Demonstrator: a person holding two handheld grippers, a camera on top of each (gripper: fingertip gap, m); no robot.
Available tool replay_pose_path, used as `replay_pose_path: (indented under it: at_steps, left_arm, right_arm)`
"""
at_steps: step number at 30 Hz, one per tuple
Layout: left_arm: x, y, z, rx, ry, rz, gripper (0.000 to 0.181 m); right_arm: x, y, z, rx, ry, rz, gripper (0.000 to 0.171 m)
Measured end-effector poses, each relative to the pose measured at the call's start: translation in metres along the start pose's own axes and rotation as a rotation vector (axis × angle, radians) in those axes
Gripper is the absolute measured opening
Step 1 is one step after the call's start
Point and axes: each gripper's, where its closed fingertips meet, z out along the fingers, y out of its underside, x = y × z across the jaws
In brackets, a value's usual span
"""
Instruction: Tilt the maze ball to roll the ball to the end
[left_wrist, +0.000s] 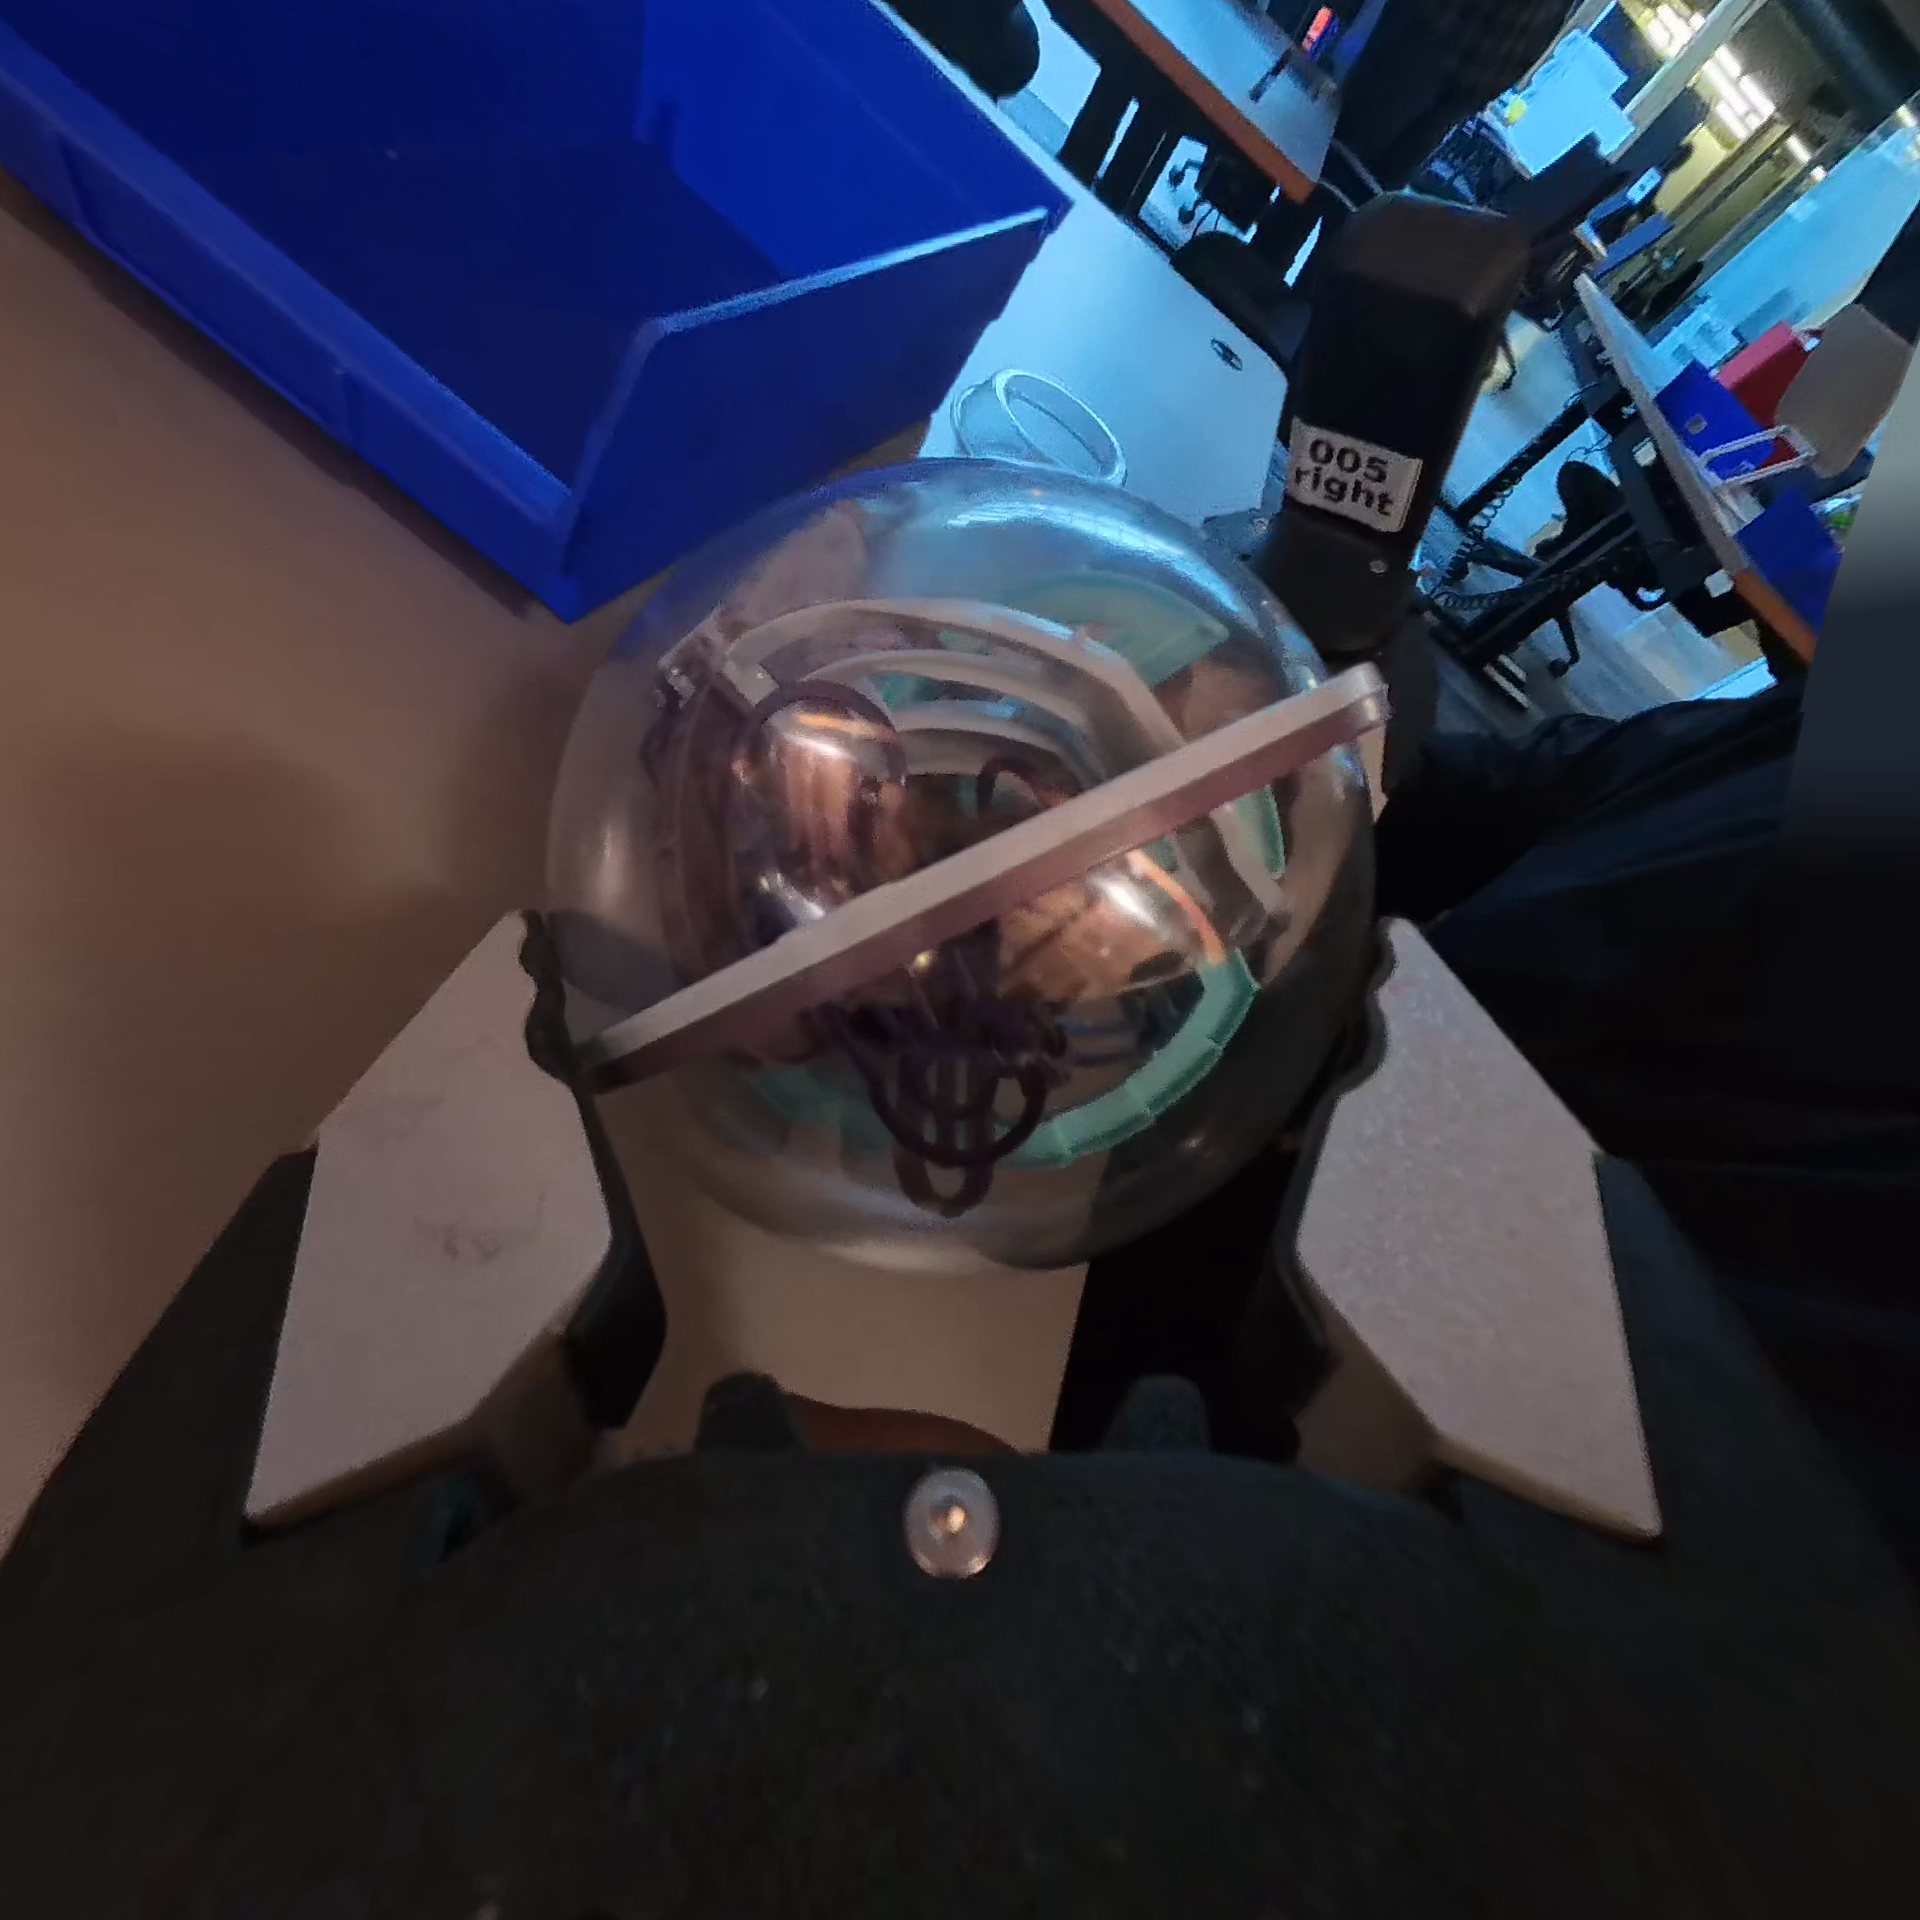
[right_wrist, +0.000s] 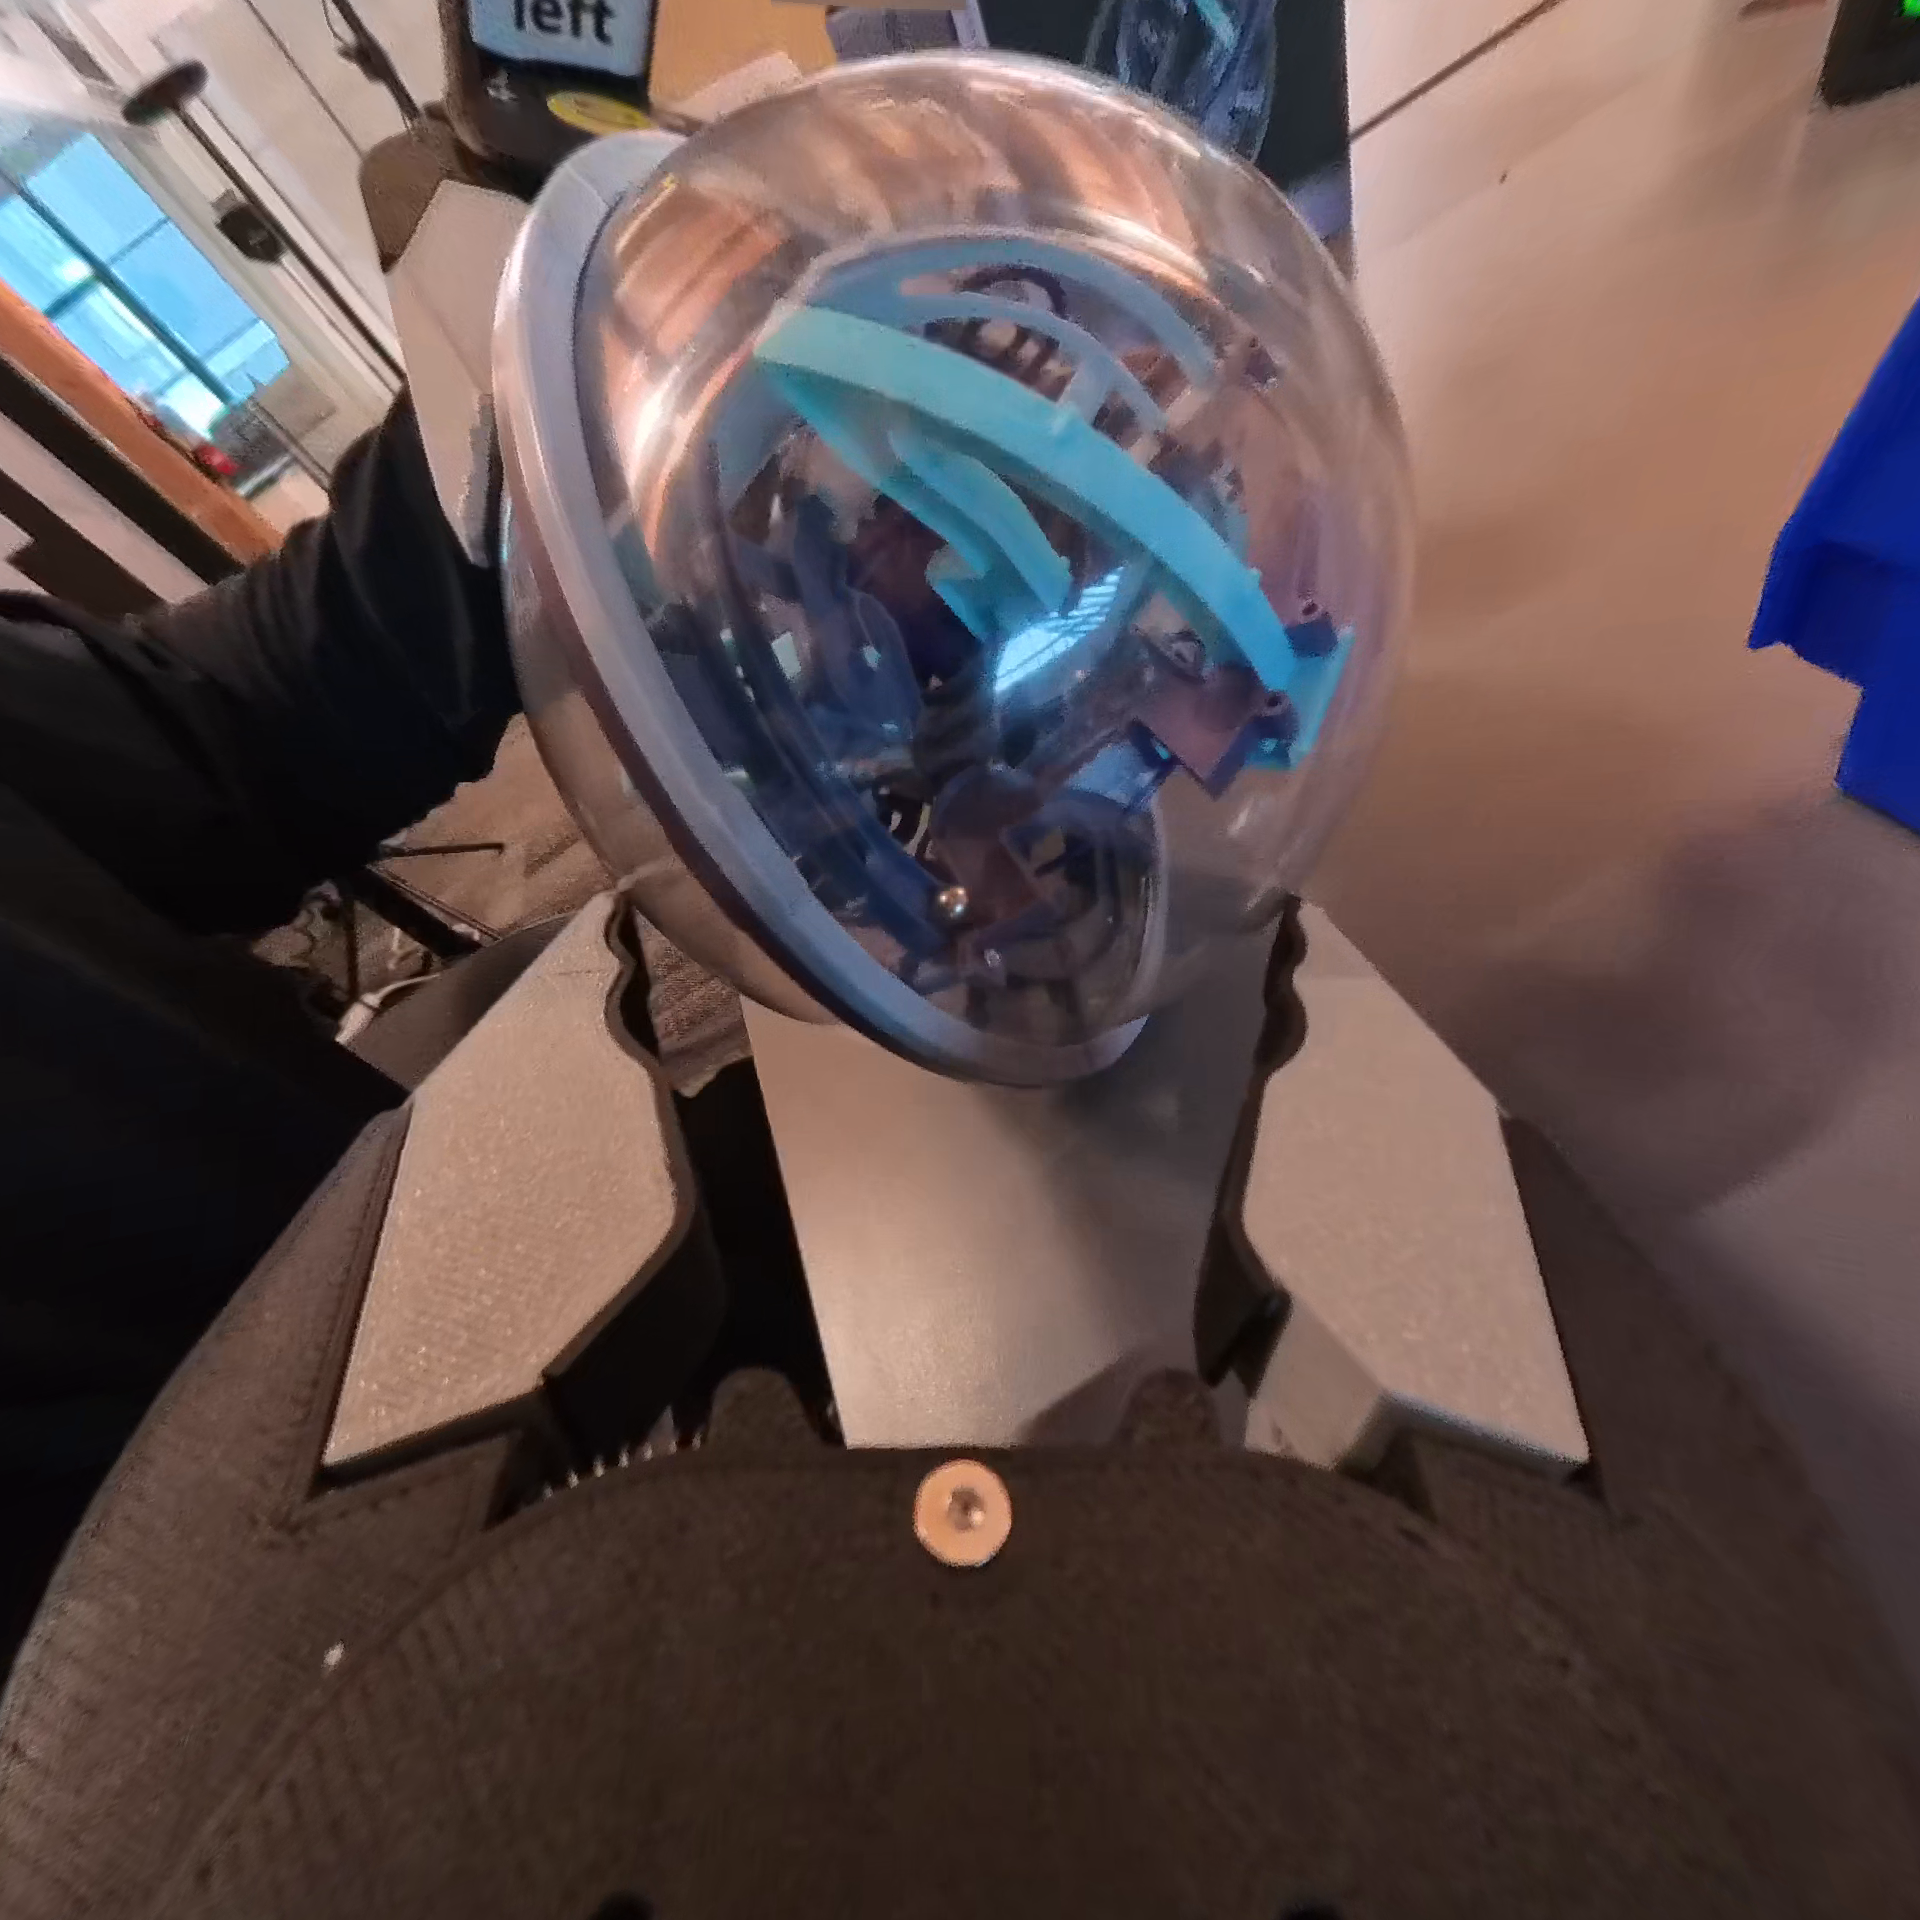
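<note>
The left gripper (left_wrist: 951, 1039) is clamped on the clear plastic maze ball with teal and purple tracks (left_wrist: 961, 862); the right gripper (right_wrist: 951, 997) pinches its opposite side. A small steel ball (right_wrist: 954, 902) sits low inside, by the grey equator ring (right_wrist: 582, 665). Beyond the sphere stands a blue plastic bin (left_wrist: 468, 260) on the tan table (left_wrist: 208, 727).

Your left wrist view is dim and blue-tinted; daylight from the far windows washes out the upper right corner, and the right edge fades into dark smear. Glare streaks the maze ball (left_wrist: 961, 862) dome, hiding its tracks. Your right wrist view is brighter and warmer, yet motion-blurred; the blue bin (right_wrist: 1860, 582) smears, and straight lines bow toward every edge.
</note>
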Motion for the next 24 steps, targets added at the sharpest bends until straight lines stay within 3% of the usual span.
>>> replay_pose_path:
  at_steps: [12, 24]
  left_arm:
    - [0.0, -0.005, -0.001, -0.024, -0.004, 0.026, 0.145]
    - [-0.006, 0.0, -0.002, -0.087, 0.169, 0.083, 0.142]
  right_arm:
    - [-0.003, 0.002, 0.003, 0.013, -0.013, 0.056, 0.115]
    - [0.0, -0.001, -0.008, 0.011, 0.028, -0.035, 0.104]
